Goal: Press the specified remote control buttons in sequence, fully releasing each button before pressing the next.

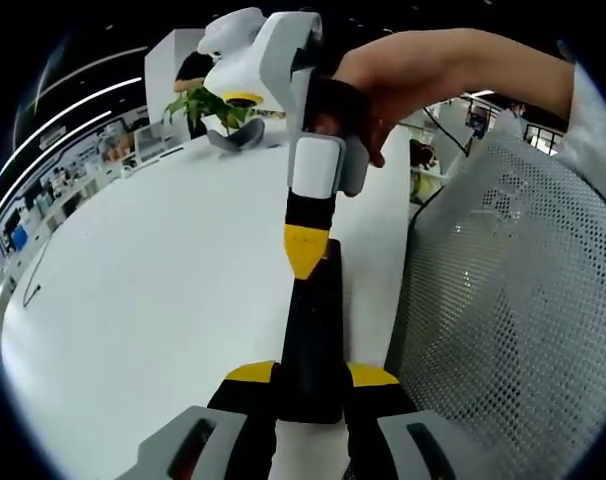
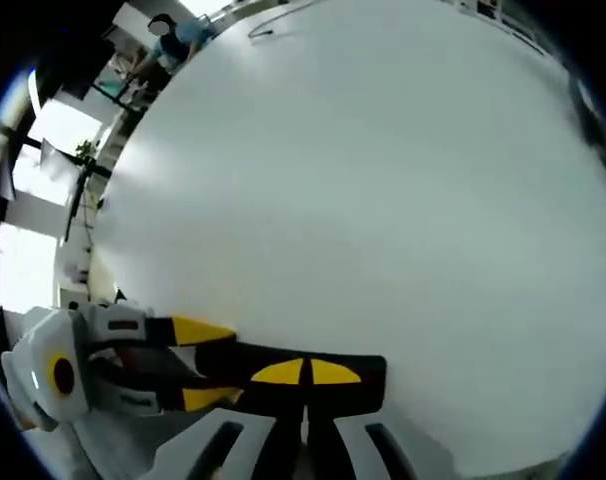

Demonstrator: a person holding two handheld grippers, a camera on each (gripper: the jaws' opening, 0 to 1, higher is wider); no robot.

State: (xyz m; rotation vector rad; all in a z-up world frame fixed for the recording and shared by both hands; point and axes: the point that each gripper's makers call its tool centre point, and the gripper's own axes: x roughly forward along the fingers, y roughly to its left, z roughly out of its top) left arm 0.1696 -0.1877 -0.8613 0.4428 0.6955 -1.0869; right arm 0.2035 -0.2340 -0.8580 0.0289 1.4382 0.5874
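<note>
while the left gripper (image 1: 311, 385) is clamping the near end of a black remote control (image 1: 313, 335) between its yellow-tipped jaws, the remote is stretching away from the camera over the white table (image 1: 153, 290). in the left gripper view the right gripper (image 1: 305, 262) is coming down from the far side, its yellow tips closed together into a single point that is touching the far end of the remote's top face. a person's hand (image 1: 403, 85) is gripping the white body of that right gripper from the upper right. beyond it, a small green plant (image 1: 208, 105) is sitting at the far edge of the table, and a grey mesh chair back (image 1: 513, 300) is filling the right side of the view.

in the right gripper view the right gripper (image 2: 305, 372) is showing its two yellow tips pressed side by side with no gap, resting on the black remote control (image 2: 368, 378), which is lying across the bottom of the picture. the left gripper (image 2: 198, 360) is entering from the left, its yellow jaws (image 2: 198, 330) closing on either side of the remote's end. the white table (image 2: 383, 180) is spreading out behind them, and a person (image 2: 173, 35) is standing far off beyond the table's edge. which button the tips are touching is impossible to tell.
</note>
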